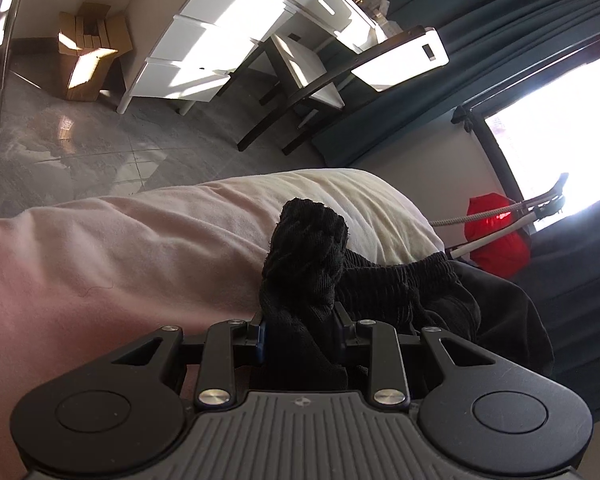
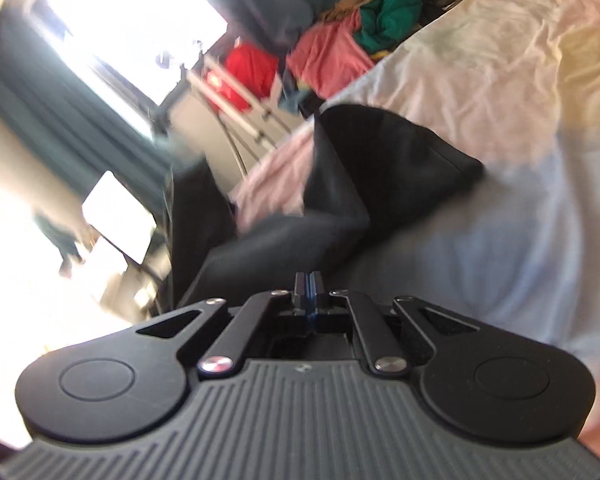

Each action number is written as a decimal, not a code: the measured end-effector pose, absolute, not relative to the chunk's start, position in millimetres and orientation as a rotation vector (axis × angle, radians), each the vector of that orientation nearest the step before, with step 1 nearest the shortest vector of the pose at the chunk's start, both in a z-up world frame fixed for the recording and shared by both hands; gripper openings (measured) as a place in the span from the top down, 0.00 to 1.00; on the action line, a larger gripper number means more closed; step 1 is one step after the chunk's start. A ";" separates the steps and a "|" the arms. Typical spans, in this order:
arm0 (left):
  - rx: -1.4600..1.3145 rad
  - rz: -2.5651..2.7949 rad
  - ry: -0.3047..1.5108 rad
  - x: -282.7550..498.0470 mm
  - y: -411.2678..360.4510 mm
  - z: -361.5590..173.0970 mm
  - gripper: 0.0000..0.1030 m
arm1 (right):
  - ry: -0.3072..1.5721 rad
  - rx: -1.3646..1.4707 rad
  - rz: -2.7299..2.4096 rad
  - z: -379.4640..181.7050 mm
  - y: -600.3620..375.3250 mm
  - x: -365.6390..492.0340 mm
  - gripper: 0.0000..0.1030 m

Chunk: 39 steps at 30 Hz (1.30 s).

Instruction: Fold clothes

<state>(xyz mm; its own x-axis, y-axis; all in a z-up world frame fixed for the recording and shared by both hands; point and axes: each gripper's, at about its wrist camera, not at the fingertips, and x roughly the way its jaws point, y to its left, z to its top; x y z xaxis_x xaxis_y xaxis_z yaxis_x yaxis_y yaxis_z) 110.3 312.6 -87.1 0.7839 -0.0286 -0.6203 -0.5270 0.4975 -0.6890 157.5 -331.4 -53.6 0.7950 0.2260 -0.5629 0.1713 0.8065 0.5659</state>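
Bed (image 1: 140, 240) with pale sheet carries black garment (image 1: 400, 284). Left tongs (image 1: 300, 320) clamp bunched black fabric above bed. Right tongs (image 2: 309, 288) fully closed, gripping nothing visible, near garment.

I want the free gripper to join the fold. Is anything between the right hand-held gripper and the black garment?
Nothing visible. The right hand-held gripper, jaws together and empty, faces the black garment spread on the bed sheet. Blur hides finer detail. The left hand-held gripper already grips its bunched waistband.
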 end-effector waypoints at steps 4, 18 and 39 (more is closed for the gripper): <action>-0.969 0.314 0.655 101.9 306.1 -83.2 0.69 | 0.703 0.549 0.033 -64.9 -325.6 129.7 0.97; -1.147 0.273 0.645 69.6 293.3 -64.0 0.18 | 0.638 0.621 0.089 -73.5 -331.7 187.5 0.82; -1.207 0.270 0.736 108.5 281.5 -108.0 0.22 | 0.714 0.397 -0.156 -129.9 -339.2 483.2 0.87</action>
